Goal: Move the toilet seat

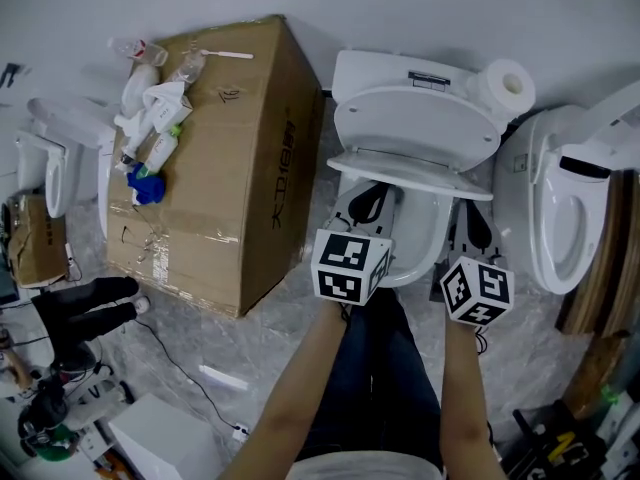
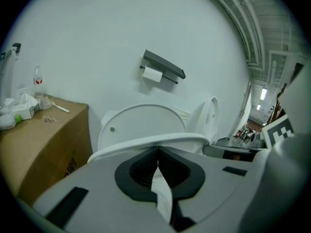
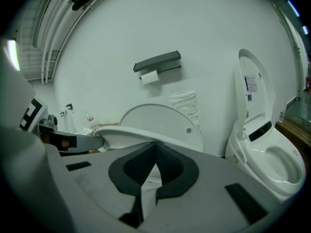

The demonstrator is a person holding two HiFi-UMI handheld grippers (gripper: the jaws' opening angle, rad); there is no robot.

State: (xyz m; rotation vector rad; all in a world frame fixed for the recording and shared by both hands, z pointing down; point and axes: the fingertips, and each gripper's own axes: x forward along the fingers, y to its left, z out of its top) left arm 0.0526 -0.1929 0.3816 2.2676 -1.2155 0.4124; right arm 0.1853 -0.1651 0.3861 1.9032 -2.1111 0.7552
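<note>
Toilet seat (image 1: 410, 168) half-raised; left gripper (image 1: 372, 198), right gripper (image 1: 477, 223) jaws clenched, seemingly under front rim.

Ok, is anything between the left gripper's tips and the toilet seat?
Nothing. In the left gripper view, the shut left gripper points right at the front rim of the toilet seat; whether they touch is unclear.

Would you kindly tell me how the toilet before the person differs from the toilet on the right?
The middle toilet has its seat lifted partway off the bowl; that of the right toilet seems flat. The middle toilet carries a paper roll on its tank; none shows on the right toilet. Both are white and open-lidded.
</note>
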